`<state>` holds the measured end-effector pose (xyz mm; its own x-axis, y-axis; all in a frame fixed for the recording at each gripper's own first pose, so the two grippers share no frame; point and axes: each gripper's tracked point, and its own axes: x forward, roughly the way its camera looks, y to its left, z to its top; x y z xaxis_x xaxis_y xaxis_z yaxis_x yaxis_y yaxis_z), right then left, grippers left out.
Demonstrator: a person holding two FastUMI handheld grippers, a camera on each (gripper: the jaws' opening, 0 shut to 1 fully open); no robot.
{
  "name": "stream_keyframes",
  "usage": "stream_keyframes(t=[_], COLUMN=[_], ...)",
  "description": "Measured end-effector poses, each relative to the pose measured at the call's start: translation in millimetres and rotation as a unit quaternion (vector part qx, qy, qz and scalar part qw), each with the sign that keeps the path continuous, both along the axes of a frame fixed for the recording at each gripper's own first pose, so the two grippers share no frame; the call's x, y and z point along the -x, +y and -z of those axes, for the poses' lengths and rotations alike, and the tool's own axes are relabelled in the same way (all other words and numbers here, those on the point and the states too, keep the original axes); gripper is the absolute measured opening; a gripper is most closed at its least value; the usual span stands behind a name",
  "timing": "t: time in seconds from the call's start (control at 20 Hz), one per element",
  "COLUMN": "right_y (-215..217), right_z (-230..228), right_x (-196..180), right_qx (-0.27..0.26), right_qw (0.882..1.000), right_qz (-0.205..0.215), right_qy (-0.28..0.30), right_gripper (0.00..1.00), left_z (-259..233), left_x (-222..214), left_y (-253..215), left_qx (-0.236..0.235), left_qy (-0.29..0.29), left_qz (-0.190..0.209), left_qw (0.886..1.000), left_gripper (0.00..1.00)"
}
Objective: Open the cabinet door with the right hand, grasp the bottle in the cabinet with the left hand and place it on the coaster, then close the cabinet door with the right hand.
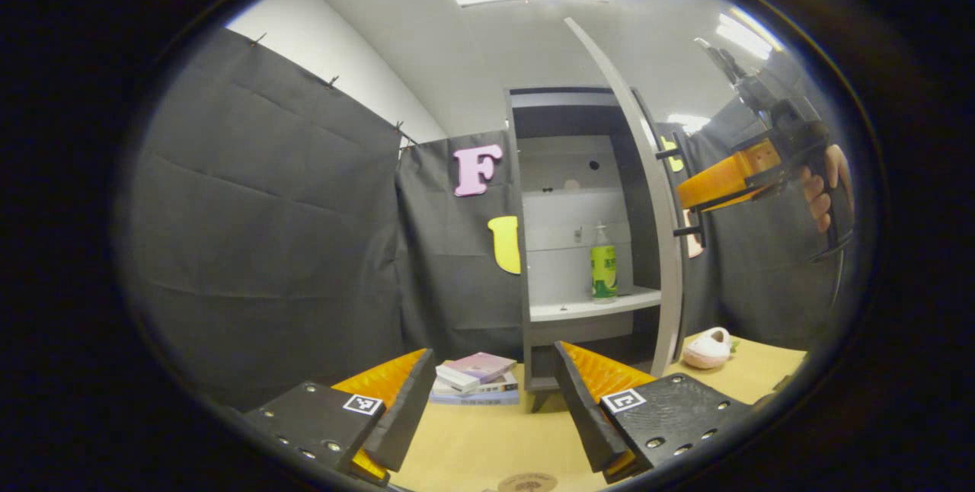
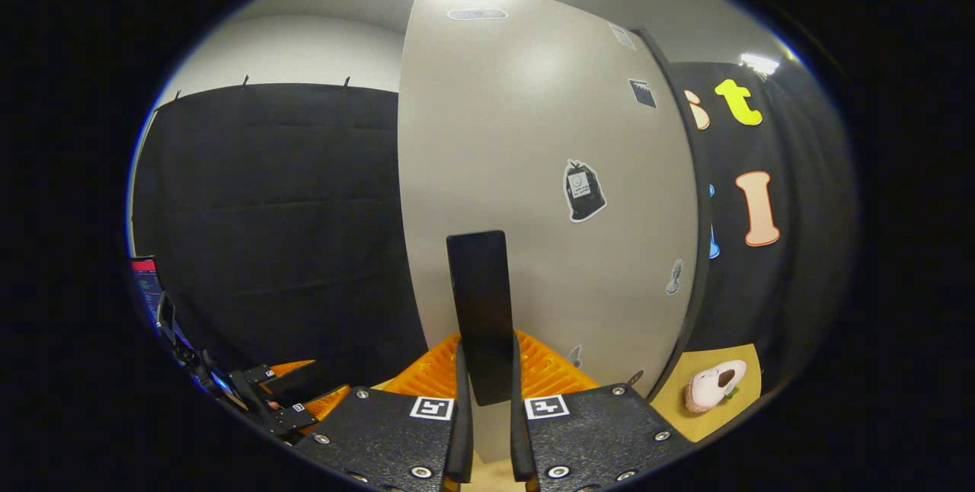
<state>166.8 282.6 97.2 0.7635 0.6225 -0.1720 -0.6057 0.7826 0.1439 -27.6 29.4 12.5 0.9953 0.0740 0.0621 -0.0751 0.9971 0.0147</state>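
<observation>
The grey cabinet [image 1: 525, 248] stands open, its door [image 1: 661, 248] swung out to the right. A clear bottle with a green label [image 1: 604, 267] stands upright on the white shelf inside. My left gripper [image 1: 487, 393] is open and empty, low over the table and well short of the cabinet. A round coaster [image 1: 527, 483] lies just below it. A hand holds my right gripper [image 1: 689, 193] at the door's black handle [image 1: 685, 231]. In the right gripper view, my right gripper [image 2: 487, 361] is shut on the black handle [image 2: 480, 286] against the door [image 2: 533, 134].
A stack of books [image 1: 476, 379] lies on the wooden table [image 1: 472, 439] left of the cabinet's foot. A pink-white plush toy [image 1: 708, 347] sits right of the door, plush toy [image 2: 716, 385]. The left gripper [image 2: 293, 393] shows low at the left.
</observation>
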Motion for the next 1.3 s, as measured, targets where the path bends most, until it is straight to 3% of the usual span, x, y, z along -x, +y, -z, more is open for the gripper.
stream_keyframes(t=[0.05, 0.1, 0.25, 0.3, 0.4, 0.45, 0.55, 0.6, 0.9, 0.95, 1.3], right_y=[-4, -7, -12, -15, -18, -19, -24, -26, -39, -40, -50], right_z=[-1, -1, -1, -1, -1, -1, -2, -2, -3, -3, -4], right_x=[3, 3, 2, 3, 3, 1, 2, 2, -2, -2, -5], right_qx=[0.000, 0.000, -0.003, -0.003, -0.003, -0.003, -0.003, -0.002, 0.002, 0.002, 0.002], right_qw=[1.000, 1.000, 1.000, 1.000, 1.000, 1.000, 1.000, 1.000, 0.999, 0.999, 0.999], right_qz=[0.001, 0.003, 0.010, 0.012, 0.014, 0.015, 0.018, 0.020, 0.034, 0.036, 0.041], right_qy=[-0.002, -0.002, -0.003, -0.003, -0.004, -0.004, -0.007, -0.008, -0.018, -0.018, -0.026], right_gripper=[0.20, 0.20, 0.20, 0.19, 0.19, 0.19, 0.19, 0.19, 0.19, 0.19, 0.18], left_z=[-2, 0, 0, 0, -3, -3, -5, -5, -4, -2, -6], left_x=[-1, -4, -4, -6, -6, -6, -8, -6, -11, -13, -12], left_y=[-7, -15, -33, -36, -48, -53, -60, -64, -92, -96, -118], left_qx=[0.001, 0.003, 0.007, 0.008, 0.010, 0.011, 0.012, 0.012, 0.012, 0.014, 0.010], left_qy=[-0.001, 0.000, 0.002, 0.001, 0.001, 0.001, 0.001, 0.001, 0.002, 0.004, 0.005], left_qz=[0.006, 0.012, 0.028, 0.031, 0.038, 0.040, 0.043, 0.045, 0.059, 0.061, 0.063], left_qw=[1.000, 1.000, 1.000, 0.999, 0.999, 0.999, 0.999, 0.999, 0.998, 0.998, 0.998], left_gripper=[0.88, 0.93, 0.93, 0.88, 0.93, 0.88, 0.93, 0.88, 0.93, 0.88, 0.88])
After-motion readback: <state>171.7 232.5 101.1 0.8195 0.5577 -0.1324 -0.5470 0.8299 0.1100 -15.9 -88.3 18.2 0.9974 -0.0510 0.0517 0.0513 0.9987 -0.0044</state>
